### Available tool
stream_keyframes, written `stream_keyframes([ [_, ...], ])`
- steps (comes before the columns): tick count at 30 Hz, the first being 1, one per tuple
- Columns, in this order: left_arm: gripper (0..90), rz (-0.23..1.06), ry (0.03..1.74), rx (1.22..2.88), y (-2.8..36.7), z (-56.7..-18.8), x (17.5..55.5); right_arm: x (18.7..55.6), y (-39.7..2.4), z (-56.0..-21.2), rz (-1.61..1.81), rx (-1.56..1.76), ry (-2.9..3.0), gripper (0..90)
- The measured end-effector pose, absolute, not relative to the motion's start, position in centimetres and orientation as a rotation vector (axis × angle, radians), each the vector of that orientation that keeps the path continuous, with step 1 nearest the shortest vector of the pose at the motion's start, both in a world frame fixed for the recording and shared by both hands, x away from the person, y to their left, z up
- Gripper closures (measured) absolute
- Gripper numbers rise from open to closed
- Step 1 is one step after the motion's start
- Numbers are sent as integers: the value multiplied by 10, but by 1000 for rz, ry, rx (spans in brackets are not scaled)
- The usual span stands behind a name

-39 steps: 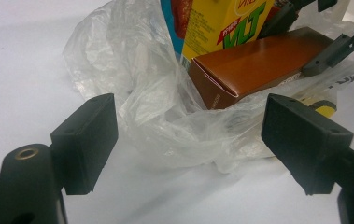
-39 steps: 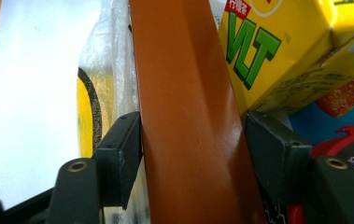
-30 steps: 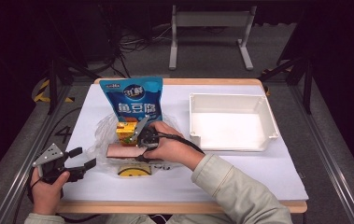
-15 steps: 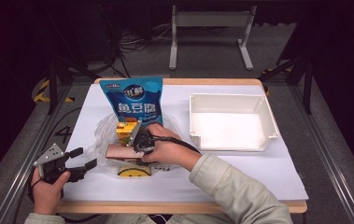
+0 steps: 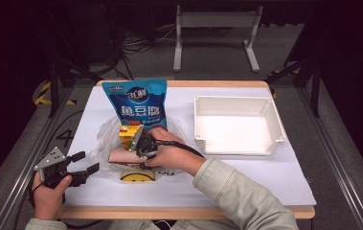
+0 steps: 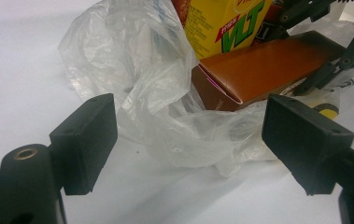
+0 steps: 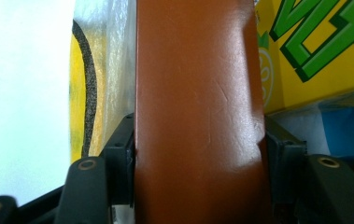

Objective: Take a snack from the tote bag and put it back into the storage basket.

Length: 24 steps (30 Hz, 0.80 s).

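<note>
My left claw (image 5: 84, 163) waits released at the near-left bench (image 5: 246, 177) edge. Mid-bench, my right claw (image 5: 138, 155) has just been closing and now clenches the brown box (image 5: 125, 155) on the clear plastic bag (image 5: 105, 139); I'd lift straight, clearing the yellow carton (image 5: 129, 135).

I see the box (image 5: 127, 157) lying on the bag (image 5: 103, 143), carton (image 5: 128, 135) behind it, pouch (image 5: 140, 103) farther back, tray (image 5: 275, 125) right.
</note>
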<state>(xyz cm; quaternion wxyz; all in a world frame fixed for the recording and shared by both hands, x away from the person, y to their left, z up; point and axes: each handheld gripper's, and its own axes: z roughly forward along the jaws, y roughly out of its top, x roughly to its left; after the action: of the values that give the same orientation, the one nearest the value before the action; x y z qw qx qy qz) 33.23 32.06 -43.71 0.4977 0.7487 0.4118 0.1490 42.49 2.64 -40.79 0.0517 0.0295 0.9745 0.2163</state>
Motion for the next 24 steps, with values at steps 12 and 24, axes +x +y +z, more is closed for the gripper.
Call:
stream_keyframes([
  [12, 191, 366, 1004, 1800, 322, -437, 332, 424, 22, -399, 714, 48, 2912, 427],
  [24, 211, 328, 970, 1856, 316, -440, 336, 423, 16, -384, 811, 67, 2852, 424],
])
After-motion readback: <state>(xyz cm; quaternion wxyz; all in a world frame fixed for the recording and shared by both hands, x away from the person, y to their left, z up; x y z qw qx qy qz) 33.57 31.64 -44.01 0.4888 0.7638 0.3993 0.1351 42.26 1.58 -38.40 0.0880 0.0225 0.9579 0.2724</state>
